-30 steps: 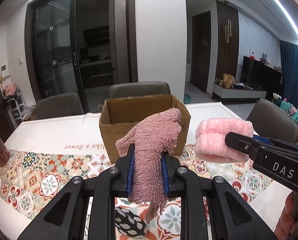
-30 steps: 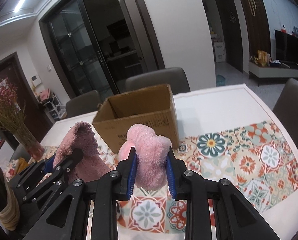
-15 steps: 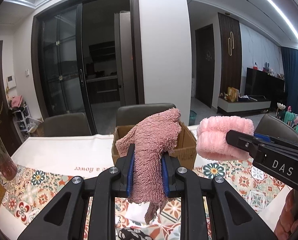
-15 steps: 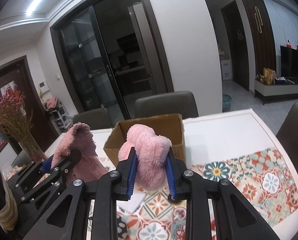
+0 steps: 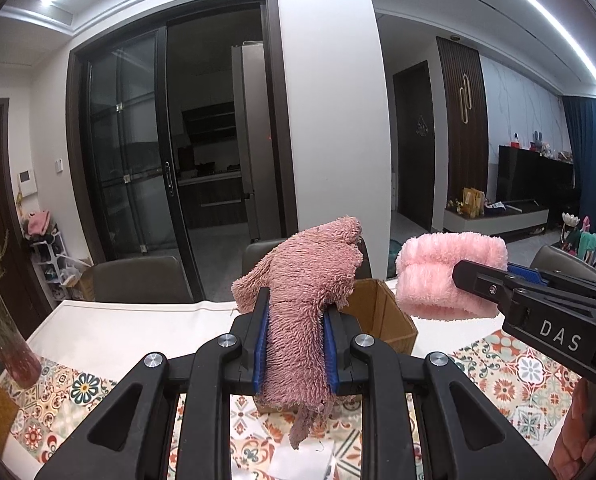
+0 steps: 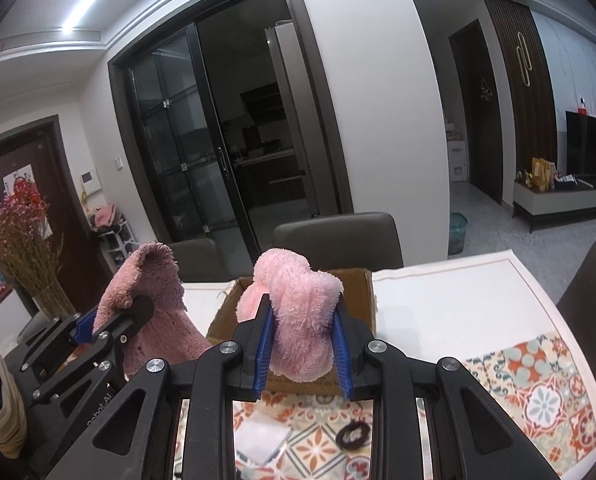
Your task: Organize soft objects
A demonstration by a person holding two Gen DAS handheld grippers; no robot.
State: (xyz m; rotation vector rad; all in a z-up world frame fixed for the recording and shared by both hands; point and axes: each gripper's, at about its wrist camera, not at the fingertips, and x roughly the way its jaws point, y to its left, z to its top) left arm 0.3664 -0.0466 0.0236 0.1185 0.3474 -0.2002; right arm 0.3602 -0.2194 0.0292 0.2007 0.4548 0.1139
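Left gripper [image 5: 295, 344] jaws clamp shaggy mauve towel [image 5: 302, 304], right gripper [image 6: 302, 350] jaws pinch fluffy pink roll [image 6: 298, 312] — cardboard box [image 6: 358, 292] behind

The cardboard box [image 6: 358, 292] stands open-topped on the counter [image 6: 458, 300], its mouth uncovered. In front of it hang the dusty-pink cloth [image 5: 302, 312] and the light-pink cloth [image 6: 298, 320], side by side with air between them. Right of the box the white counter lies bare. Left of the box a flower vase [image 6: 53, 300] stands. Behind the box, chair backs [image 6: 338, 240] rise close. Nearer than the box, a dark ring [image 6: 354, 436] and a white sheet [image 6: 261, 440] lie flat.
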